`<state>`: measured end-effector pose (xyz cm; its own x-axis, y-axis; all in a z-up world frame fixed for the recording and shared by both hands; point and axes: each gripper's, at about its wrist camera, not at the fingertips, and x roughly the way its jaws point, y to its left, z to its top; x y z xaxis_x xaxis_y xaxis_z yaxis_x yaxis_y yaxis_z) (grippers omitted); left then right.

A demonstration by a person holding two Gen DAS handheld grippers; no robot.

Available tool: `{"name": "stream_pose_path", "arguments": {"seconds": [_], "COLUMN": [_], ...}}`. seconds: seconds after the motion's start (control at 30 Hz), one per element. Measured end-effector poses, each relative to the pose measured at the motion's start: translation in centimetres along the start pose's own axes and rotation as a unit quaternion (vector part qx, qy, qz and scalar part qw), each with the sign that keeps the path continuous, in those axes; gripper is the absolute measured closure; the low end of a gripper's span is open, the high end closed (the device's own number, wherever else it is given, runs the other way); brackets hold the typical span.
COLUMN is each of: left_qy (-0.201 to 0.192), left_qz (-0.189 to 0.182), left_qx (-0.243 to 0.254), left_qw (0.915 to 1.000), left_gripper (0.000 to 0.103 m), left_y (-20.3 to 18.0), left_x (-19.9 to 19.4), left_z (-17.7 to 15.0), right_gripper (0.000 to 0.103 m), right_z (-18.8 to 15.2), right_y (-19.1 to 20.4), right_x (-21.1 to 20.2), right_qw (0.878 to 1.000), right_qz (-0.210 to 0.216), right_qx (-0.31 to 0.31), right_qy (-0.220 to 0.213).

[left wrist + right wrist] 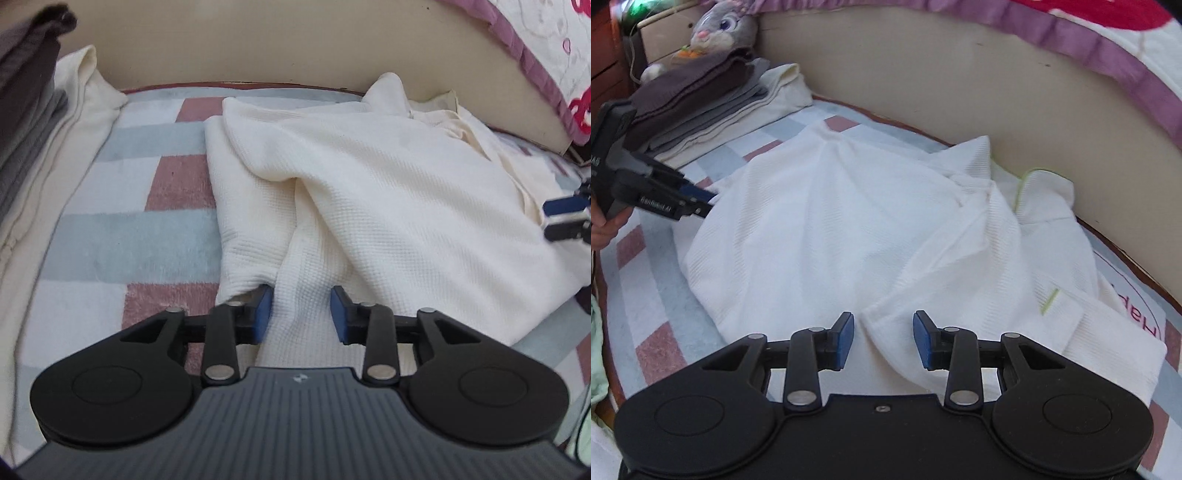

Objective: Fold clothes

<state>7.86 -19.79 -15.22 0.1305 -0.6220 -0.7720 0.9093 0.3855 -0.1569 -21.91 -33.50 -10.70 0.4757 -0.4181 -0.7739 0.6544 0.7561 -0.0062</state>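
Reaching over the bed, your spread left gripper and spread right gripper straddle opposite ends of the cream garment, neither gripping.

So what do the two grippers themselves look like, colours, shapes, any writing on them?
Both match. The left gripper and right gripper are black, with round-lobed bases, hinged link arms on silver pivot pins, and blue pads on their fingers. A ribbed grey plate sits behind the left one. White lettering on the left gripper's side is too blurred to read.
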Motion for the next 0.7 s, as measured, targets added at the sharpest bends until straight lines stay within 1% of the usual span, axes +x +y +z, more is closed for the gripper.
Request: {"name": "stream_pose_path", "arguments": {"seconds": [0.07, 0.13, 0.3, 0.33, 0.37, 0.43, 0.47, 0.53, 0.63, 0.67, 0.7], "left_qy": [-0.007, -0.013, -0.03, -0.027, -0.011, 0.022, 0.032, 0.025, 0.024, 0.021, 0.01], "left_qz": [0.016, 0.032, 0.071, 0.081, 0.096, 0.133, 0.15, 0.185, 0.249, 0.26, 0.256], "left_qx": [-0.011, -0.022, -0.049, -0.054, -0.055, -0.044, -0.035, -0.013, 0.018, 0.021, 0.012], "left_qw": [0.9998, 0.9992, 0.9958, 0.9949, 0.9938, 0.9899, 0.9876, 0.9823, 0.9681, 0.965, 0.9666], "left_gripper": [0.1, 0.1, 0.1, 0.1, 0.1, 0.099, 0.099, 0.099, 0.099, 0.099, 0.099], "left_y": [-0.1, -0.1, -0.3, -0.4, -0.6, -1.0, -1.3, -1.7, -2.0, -1.9, -1.7], "left_x": [-1.2, -2.4, -5.5, -5.7, -5.2, -3.3, -2.5, -2.0, -2.0, -2.2, -2.8], "left_z": [-0.4, -0.9, -2.0, -2.3, -2.7, -2.9, -2.9, -2.3, -2.0, -1.9, -1.9], "right_gripper": [0.062, 0.058, 0.058, 0.058, 0.058, 0.058, 0.058, 0.058, 0.058, 0.058, 0.058], "right_z": [-0.4, -1.0, -3.3, -3.6, -3.7, -4.0, -4.1, -4.5, -5.0, -5.2, -5.6], "right_y": [-0.4, -0.8, -2.4, -2.7, -2.8, -2.9, -2.9, -2.6, -2.2, -2.1, -2.0], "right_x": [-0.6, -0.9, 0.2, 0.2, 0.1, -0.2, -0.4, -1.1, -2.1, -2.5, -2.7], "right_qw": [1.0, 1.0, 0.999, 0.998, 0.998, 0.998, 0.998, 0.999, 0.999, 0.999, 1.0], "right_qz": [-0.004, -0.003, -0.009, -0.006, -0.004, 0.0, 0.0, -0.005, -0.013, -0.016, -0.023], "right_qx": [0.007, 0.012, 0.048, 0.055, 0.057, 0.061, 0.059, 0.051, 0.039, 0.033, 0.016], "right_qy": [-0.007, -0.009, -0.006, -0.008, -0.008, -0.01, -0.01, -0.012, -0.014, -0.014, -0.01]}}
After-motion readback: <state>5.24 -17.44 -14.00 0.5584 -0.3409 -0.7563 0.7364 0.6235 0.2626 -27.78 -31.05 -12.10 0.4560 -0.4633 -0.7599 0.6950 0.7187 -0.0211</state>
